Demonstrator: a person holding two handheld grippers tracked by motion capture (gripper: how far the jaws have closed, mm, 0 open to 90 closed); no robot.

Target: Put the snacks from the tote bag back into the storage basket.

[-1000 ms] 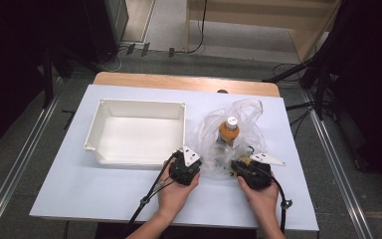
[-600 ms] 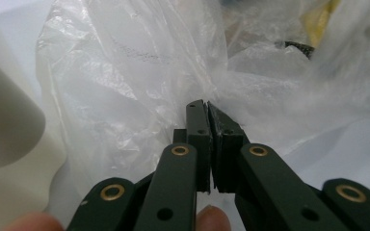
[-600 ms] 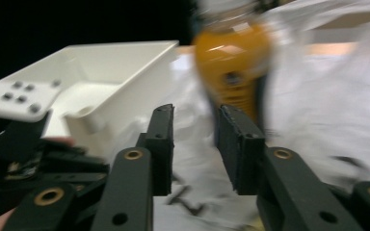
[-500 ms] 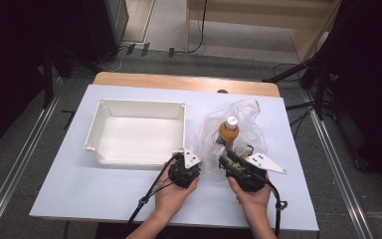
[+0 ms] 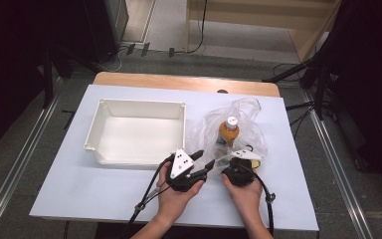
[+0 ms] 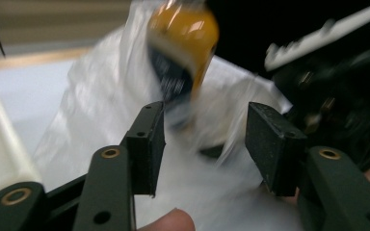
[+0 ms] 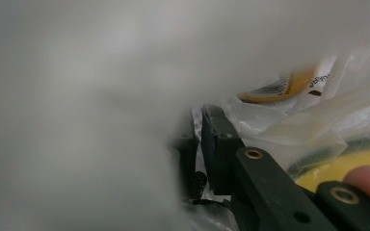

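Both hands sit side by side, forearms reaching forward. The left tool (image 5: 205, 160) has just been opening, its jaws apart with nothing gripped. The right tool (image 5: 238, 160) has just been closing, jaws nearly together.

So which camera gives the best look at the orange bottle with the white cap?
The high view: the orange bottle stands whole and sharp inside the clear plastic bag. The left gripper view blurs it; the right gripper view catches a label sliver.

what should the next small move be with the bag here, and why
Probably bring the left gripper forward to pinch the near edge of the clear plastic bag. Its jaws have just been opening and stand apart with only loose film between them, while the right gripper has just been closing and looks pinched on the bag. The orange bottle stands upright inside, so a second grip could spread the mouth.
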